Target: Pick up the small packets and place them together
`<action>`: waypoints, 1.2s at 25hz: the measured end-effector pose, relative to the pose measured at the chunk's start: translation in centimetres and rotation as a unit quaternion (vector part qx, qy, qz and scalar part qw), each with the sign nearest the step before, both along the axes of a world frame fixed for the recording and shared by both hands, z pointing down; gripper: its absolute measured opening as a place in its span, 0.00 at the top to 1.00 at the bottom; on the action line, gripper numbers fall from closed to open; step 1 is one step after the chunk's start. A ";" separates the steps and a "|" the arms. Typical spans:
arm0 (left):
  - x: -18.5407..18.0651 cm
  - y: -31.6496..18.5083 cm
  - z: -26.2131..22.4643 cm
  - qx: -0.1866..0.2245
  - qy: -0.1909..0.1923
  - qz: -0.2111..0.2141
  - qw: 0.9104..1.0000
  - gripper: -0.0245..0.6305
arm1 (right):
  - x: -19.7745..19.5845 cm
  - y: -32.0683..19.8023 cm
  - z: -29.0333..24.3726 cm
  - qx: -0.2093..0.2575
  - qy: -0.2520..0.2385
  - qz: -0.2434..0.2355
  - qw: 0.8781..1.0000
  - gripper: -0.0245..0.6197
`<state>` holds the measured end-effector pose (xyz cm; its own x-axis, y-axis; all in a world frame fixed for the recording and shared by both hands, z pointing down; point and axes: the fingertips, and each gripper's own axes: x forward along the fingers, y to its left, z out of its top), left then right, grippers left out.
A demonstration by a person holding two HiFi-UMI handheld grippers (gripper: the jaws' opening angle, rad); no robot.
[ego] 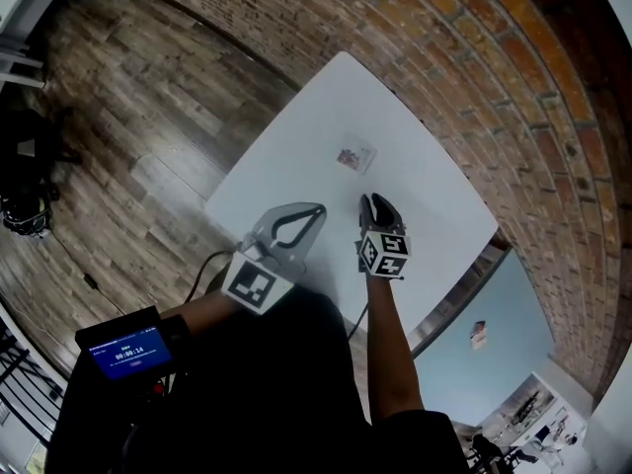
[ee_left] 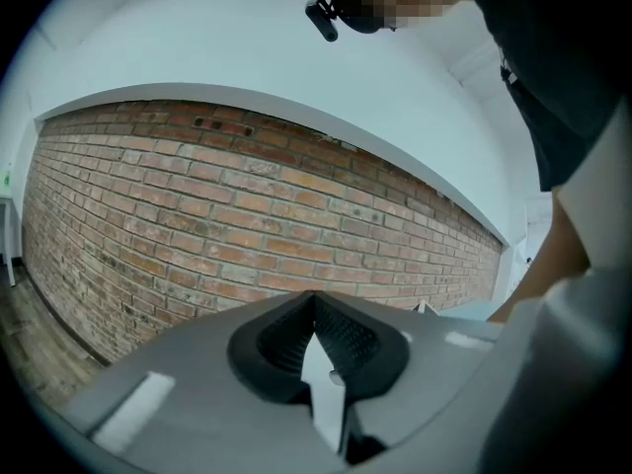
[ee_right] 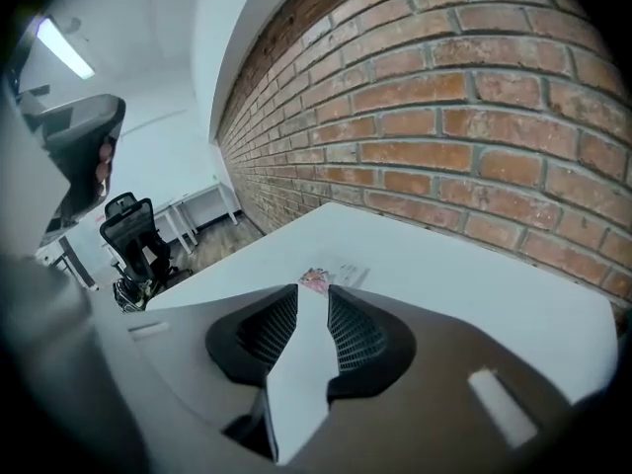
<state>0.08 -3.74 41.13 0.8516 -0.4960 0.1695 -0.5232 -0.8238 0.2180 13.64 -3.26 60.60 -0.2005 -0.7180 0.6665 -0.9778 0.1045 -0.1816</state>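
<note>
Looking down at the white bench (ego: 296, 136), I see the small packets (ego: 355, 156) lying close together near its middle, apart from both claws. My right claw (ego: 373, 202) points at them from their six o'clock side, so they sit at about twelve o'clock from its tips. In the right gripper view its jaws stand apart with only bare bench showing in the gap. Just past the tips lie a pink packet (ee_right: 314, 280) and, right beside it at its two o'clock, a pale packet (ee_right: 349, 272). This claw grips nothing. My left claw (ego: 312, 210) is at nine o'clock of the right one, over the bench's near edge, with the packets at its one o'clock. In the left gripper view its jaws are pressed together at the tips, nothing between them, facing the brick wall (ee_left: 247, 225). A wooden floor (ego: 148, 97) lies at nine o'clock of the bench. An office chair (ee_right: 133, 233) stands far off at the right claw's ten o'clock.
</note>
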 end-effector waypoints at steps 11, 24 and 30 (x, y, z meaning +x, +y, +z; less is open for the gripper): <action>-2.3 -2.4 1.1 -0.017 0.001 -0.044 0.999 0.96 | 0.3 -2.9 3.9 -0.033 0.057 -0.019 0.998 0.80; -4.9 -4.6 3.2 -0.043 -0.023 -0.059 0.997 0.96 | 2.9 -5.3 7.1 -0.075 0.006 0.055 0.996 0.81; -4.9 -5.0 3.9 -0.058 -0.024 -0.053 0.997 0.96 | 3.2 -5.8 8.2 -0.082 -0.032 0.082 0.993 0.82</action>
<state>-4.80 -8.70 45.06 0.7847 -0.5579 0.2701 -0.6185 -0.7333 0.2823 16.80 -9.04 68.77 -0.1366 -0.6279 0.7662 -0.9651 -0.0903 -0.2460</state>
